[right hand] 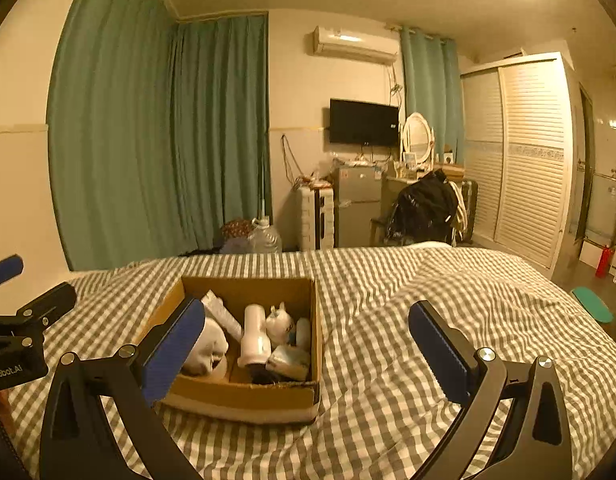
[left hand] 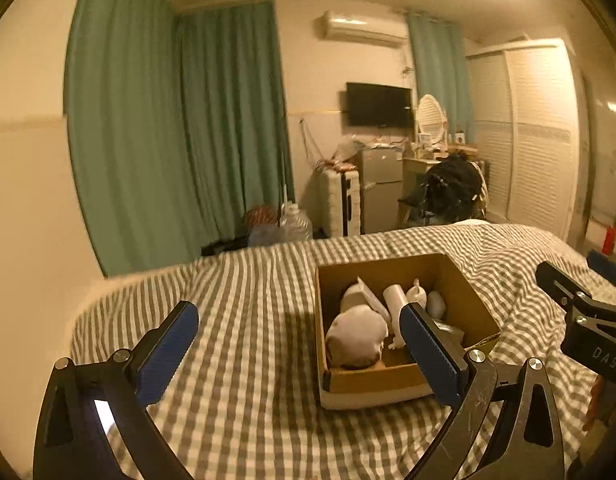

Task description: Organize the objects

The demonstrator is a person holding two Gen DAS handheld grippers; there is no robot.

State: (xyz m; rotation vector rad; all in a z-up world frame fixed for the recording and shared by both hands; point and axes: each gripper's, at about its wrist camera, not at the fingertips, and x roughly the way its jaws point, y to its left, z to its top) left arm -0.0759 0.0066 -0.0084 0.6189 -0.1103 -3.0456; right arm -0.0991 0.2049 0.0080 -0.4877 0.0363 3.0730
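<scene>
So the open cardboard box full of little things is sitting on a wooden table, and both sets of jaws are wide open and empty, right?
Not quite. The cardboard box sits on a bed covered with a grey-and-white checked sheet, not a wooden table; the right wrist view shows this. Both sets of jaws are indeed open and empty.

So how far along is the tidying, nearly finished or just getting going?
Hard to say. Done: several items, including a white bottle, already sit in the cardboard box on the checked bedspread. In hand: nothing; left gripper and right gripper are open and empty. Left: unclear; nothing loose on the bed.
</scene>
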